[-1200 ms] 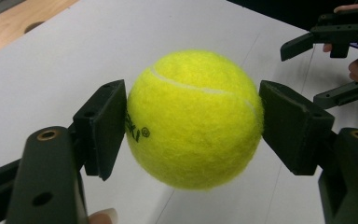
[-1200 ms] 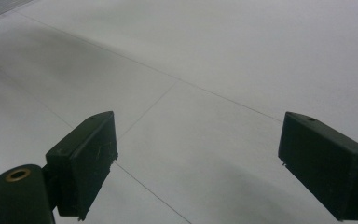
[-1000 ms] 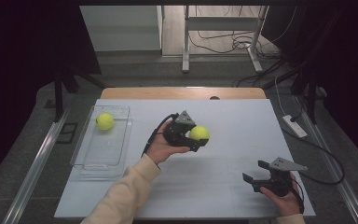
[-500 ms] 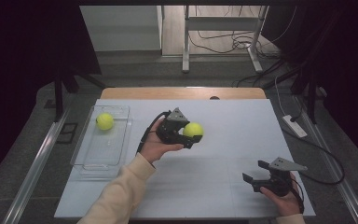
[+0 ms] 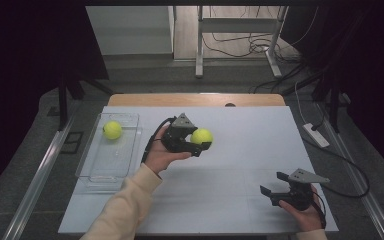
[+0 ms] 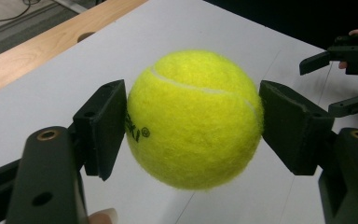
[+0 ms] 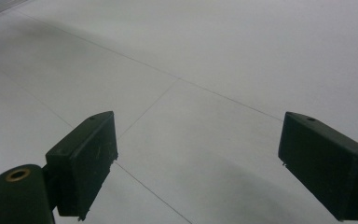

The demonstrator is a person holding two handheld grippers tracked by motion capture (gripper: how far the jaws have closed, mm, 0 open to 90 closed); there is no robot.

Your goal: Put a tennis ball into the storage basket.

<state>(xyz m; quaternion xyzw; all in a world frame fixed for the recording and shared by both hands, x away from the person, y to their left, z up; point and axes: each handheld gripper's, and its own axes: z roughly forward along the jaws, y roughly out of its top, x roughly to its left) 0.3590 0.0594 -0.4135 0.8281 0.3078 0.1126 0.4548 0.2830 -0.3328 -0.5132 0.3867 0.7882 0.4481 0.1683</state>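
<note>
My left gripper (image 5: 200, 141) is shut on a yellow tennis ball (image 5: 201, 136), carried above the middle of the white table. In the left gripper view both black pads press the ball (image 6: 193, 119) from either side. A second tennis ball (image 5: 112, 130) lies at the far end of a clear plastic tray (image 5: 107, 162) on the table's left side. My right gripper (image 5: 274, 186) rests near the front right corner, its jaws open over bare table; the right gripper view has nothing between its pads (image 7: 86, 158).
The table's wooden far edge (image 5: 195, 99) has a small hole. A white power strip (image 5: 315, 135) and cables lie on the floor to the right. A metal rail (image 5: 40, 170) runs along the left side.
My left hand has carried the ball leftward, toward the tray. The right gripper has stayed where it was.
</note>
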